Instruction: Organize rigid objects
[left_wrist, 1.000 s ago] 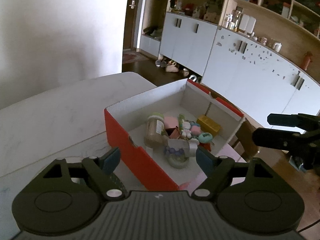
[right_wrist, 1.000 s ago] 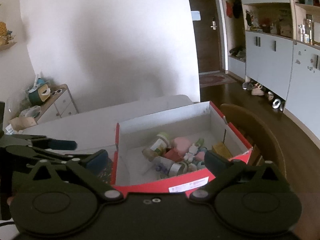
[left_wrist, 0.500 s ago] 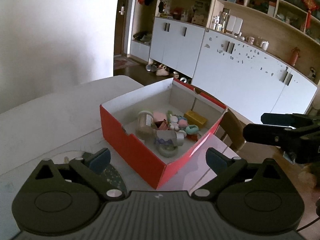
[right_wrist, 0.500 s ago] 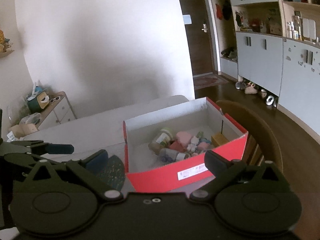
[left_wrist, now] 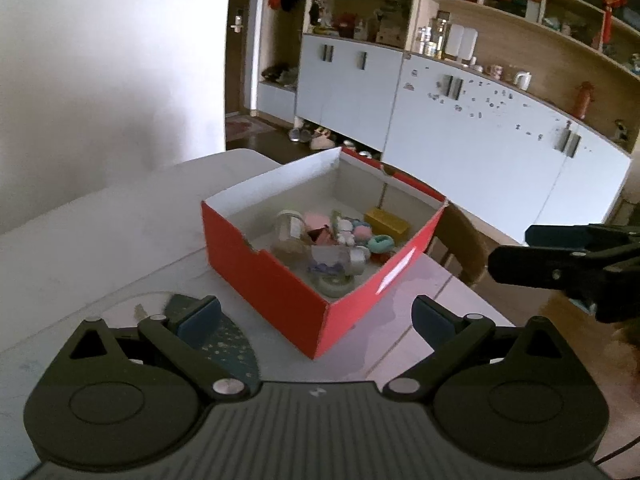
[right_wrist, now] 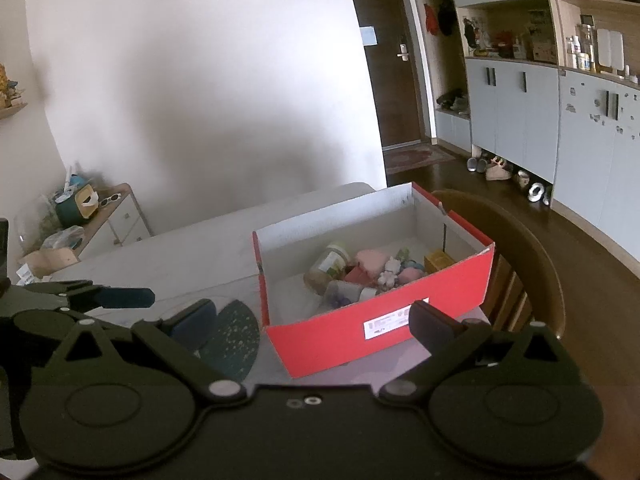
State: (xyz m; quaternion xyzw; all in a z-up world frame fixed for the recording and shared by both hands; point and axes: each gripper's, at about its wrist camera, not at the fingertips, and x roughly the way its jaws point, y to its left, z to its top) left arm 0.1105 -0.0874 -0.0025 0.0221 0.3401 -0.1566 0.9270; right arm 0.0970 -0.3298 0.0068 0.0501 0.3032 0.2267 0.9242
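A red cardboard box (left_wrist: 276, 280) with a white inside stands on the white table (left_wrist: 100, 240). It holds several small items: a glass jar (left_wrist: 289, 229), a yellow block (left_wrist: 387, 220), a teal ring (left_wrist: 380, 243), a pink piece and a small white figure. The box also shows in the right wrist view (right_wrist: 372, 328). My left gripper (left_wrist: 316, 316) is open and empty, above the table in front of the box. My right gripper (right_wrist: 310, 320) is open and empty, also short of the box; it shows at the right edge of the left wrist view (left_wrist: 568, 256).
A dark green speckled mat (right_wrist: 234, 340) lies on the table left of the box. A wooden chair (right_wrist: 528, 248) stands behind the box's right side. White cabinets and shelves (left_wrist: 480, 120) line the far wall. A low drawer unit (right_wrist: 100, 216) stands at the left.
Both grippers have drawn back and up from the box, which now looks smaller and farther away. The left gripper's jaws stand wider apart than a second ago.
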